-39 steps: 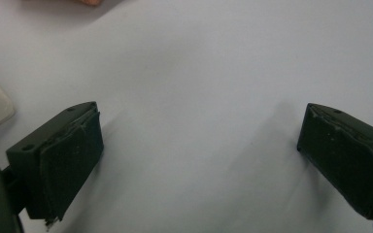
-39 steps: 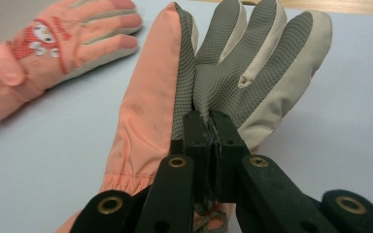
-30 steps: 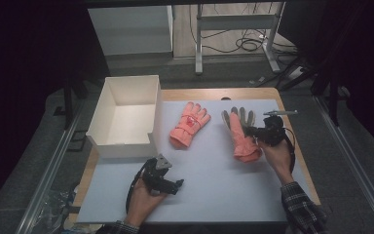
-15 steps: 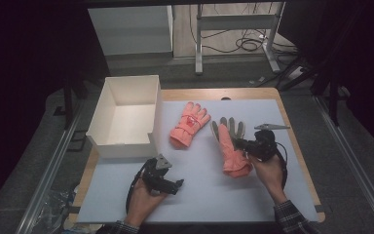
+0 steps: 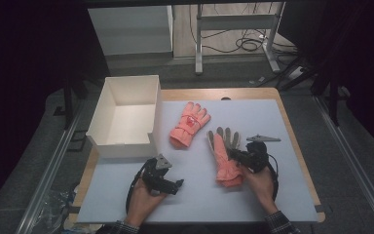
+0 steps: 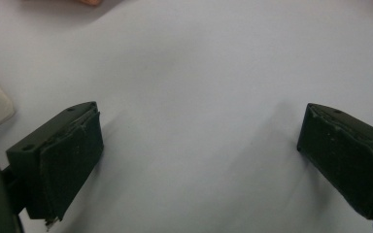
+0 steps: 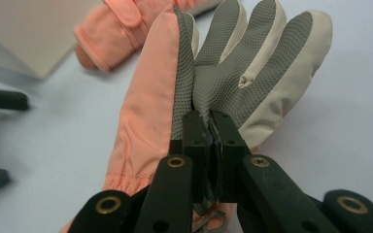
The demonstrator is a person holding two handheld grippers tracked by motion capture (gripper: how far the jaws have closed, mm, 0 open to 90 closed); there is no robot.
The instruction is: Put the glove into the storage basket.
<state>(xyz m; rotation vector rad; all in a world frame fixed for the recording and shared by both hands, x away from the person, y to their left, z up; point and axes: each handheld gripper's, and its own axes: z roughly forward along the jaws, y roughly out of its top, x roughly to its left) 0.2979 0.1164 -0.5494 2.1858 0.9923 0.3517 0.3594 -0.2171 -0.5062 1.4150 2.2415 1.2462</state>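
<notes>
While pinched by right hand-held gripper (image 7: 208,127), palm-up glove (image 7: 252,73).

We see open table (image 5: 292,141) along the whole right side and across the near edge, with nothing lying there. The white box (image 5: 126,117) stands at the far left, and its walls block any low pass there. Just right of it lies a pink glove (image 5: 190,124), and the gap between the two is narrow. A second glove (image 5: 224,156) lies near the middle, right of the first, with a strip of bare table between them. The left gripper (image 5: 168,183) sits near left, its jaws spread wide over bare table, with free room between it and the second glove.
</notes>
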